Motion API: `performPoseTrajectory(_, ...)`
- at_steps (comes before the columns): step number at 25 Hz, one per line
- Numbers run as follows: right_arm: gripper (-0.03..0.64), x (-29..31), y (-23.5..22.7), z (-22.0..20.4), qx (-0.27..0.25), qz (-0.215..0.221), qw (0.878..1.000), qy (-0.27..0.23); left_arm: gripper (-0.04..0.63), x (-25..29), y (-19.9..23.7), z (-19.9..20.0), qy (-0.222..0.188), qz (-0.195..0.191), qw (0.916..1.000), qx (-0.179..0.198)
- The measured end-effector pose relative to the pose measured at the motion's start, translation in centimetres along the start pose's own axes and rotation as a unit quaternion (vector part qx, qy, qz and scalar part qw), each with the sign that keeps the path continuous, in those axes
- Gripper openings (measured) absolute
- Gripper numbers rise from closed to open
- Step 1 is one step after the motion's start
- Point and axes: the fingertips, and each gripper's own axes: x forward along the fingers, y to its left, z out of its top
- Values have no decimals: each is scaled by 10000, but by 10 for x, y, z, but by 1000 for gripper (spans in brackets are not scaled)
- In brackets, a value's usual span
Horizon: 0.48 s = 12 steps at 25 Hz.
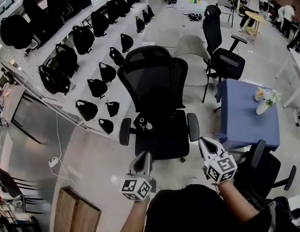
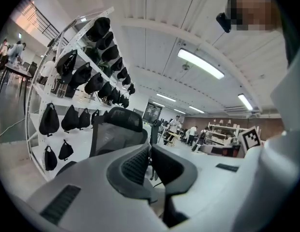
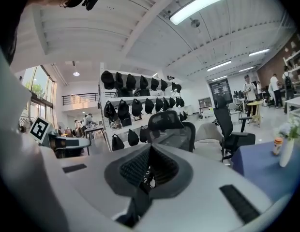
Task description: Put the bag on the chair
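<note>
Though your left tongs [image 1: 144,155] and right tongs [image 1: 203,142] are both closed on nothing and the bag [image 1: 143,123] lies on the chair [image 1: 156,81] seat, nudging the chair could slide it off.

White shelves [image 1: 99,57] flank a blue-clothed table [image 1: 247,110].

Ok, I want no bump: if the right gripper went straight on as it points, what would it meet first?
Most likely the black mesh office chair, around its near armrest; depth is hard to judge.
</note>
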Motion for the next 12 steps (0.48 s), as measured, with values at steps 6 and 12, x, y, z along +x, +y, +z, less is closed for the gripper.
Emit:
performPoseTrajectory(6,0,-8,-10,-4,-273,122,9995,91,20,10,-16,8,-233,346,9989,197)
performPoseTrajectory(12,0,-16,-41,-7,-480,-60,9987,164,20,15,-28,-5,-312,552,9979,157)
